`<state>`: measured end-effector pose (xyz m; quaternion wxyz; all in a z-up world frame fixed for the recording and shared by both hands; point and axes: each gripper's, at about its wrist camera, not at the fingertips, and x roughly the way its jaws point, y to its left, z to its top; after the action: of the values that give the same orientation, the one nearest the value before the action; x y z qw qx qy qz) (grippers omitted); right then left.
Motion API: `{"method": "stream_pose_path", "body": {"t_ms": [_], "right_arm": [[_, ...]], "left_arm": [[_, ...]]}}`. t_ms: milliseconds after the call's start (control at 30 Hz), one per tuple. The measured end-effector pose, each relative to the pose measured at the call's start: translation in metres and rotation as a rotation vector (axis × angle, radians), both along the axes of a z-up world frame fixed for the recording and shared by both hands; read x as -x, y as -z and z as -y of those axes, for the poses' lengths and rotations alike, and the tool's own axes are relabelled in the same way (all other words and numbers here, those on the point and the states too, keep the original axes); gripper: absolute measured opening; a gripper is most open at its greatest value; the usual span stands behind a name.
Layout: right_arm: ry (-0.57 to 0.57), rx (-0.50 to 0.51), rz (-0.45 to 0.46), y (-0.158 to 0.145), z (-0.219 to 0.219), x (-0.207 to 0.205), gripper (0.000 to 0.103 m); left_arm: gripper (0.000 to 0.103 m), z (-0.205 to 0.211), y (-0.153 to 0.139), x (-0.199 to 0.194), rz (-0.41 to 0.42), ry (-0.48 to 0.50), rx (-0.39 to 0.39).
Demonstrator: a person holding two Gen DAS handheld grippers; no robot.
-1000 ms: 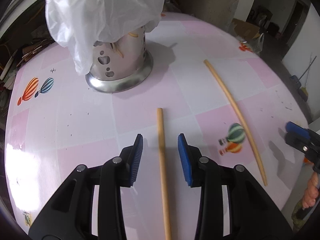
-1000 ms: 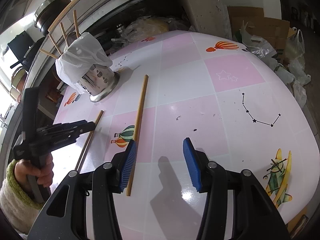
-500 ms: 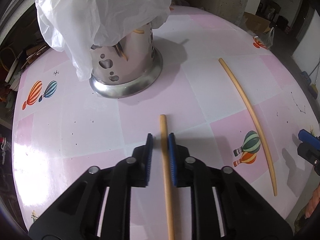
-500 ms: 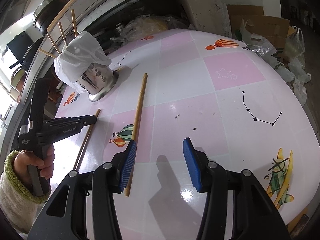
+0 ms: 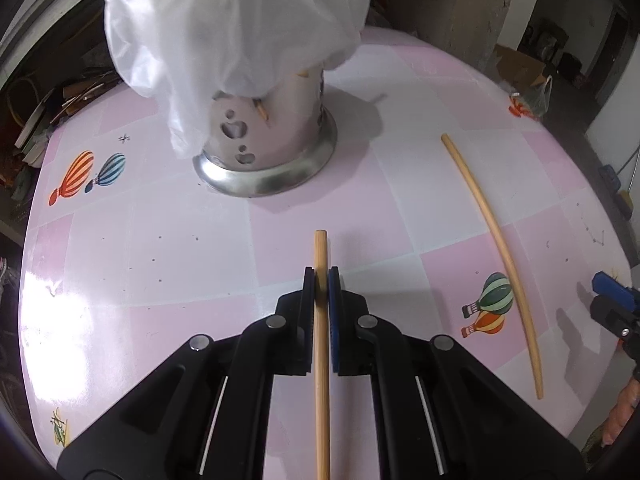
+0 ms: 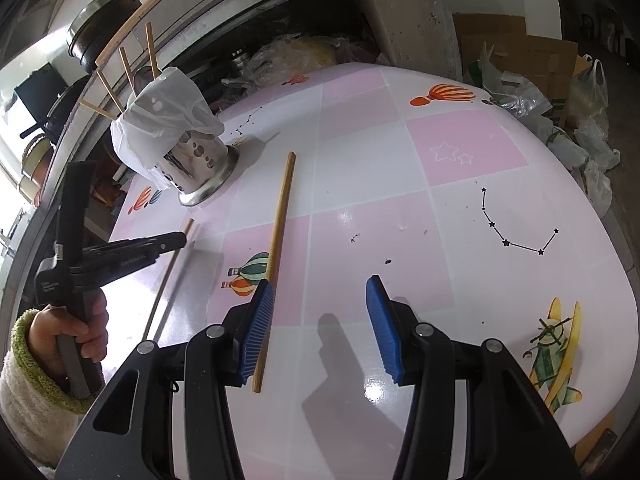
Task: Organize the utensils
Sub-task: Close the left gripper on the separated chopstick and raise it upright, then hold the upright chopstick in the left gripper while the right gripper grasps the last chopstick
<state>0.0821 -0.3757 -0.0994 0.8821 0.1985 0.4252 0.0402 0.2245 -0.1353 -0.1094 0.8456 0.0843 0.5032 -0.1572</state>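
Left hand-held gripper point(image 5: 321, 280) pinching chopstick point(image 5: 321, 360), right hand-held gripper point(image 6: 316, 322) spread, mid-table point(image 5: 160, 280), holder point(image 5: 264, 148) well apart.

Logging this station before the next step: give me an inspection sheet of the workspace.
Surface: pink and white checked table, glossy, with balloon prints and a few dark specks.
Job's things: one chopstick in the left gripper; second chopstick lying loose; steel holder with sticks inside, under a white plastic bag.
Clutter: nothing seen on the table.
Grippers: left gripper shut on the chopstick; right gripper open, empty.
Cables: nothing seen.
Surroundings: cardboard boxes, plastic bags, pots.
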Motion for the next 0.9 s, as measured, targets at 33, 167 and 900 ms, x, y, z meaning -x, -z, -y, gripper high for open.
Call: {"method": "stream_pose_path", "body": {"t_ms": [33,167,900], "right_arm": [[0.000,0.000,0.000,0.000,0.000,0.000,0.048],[-0.003,0.001,0.000,0.000,0.000,0.000,0.048],[-0.019,-0.005,-0.007,-0.005,-0.010,-0.007,0.048]], "left_arm": [[0.005,-0.002,-0.004,0.001,0.007,-0.003,0.008],[0.005,-0.012,-0.020,0.006,0.037,-0.019,0.042],[0.006,-0.075,-0.102,0.038,0.197,-0.107,0.216]]}}
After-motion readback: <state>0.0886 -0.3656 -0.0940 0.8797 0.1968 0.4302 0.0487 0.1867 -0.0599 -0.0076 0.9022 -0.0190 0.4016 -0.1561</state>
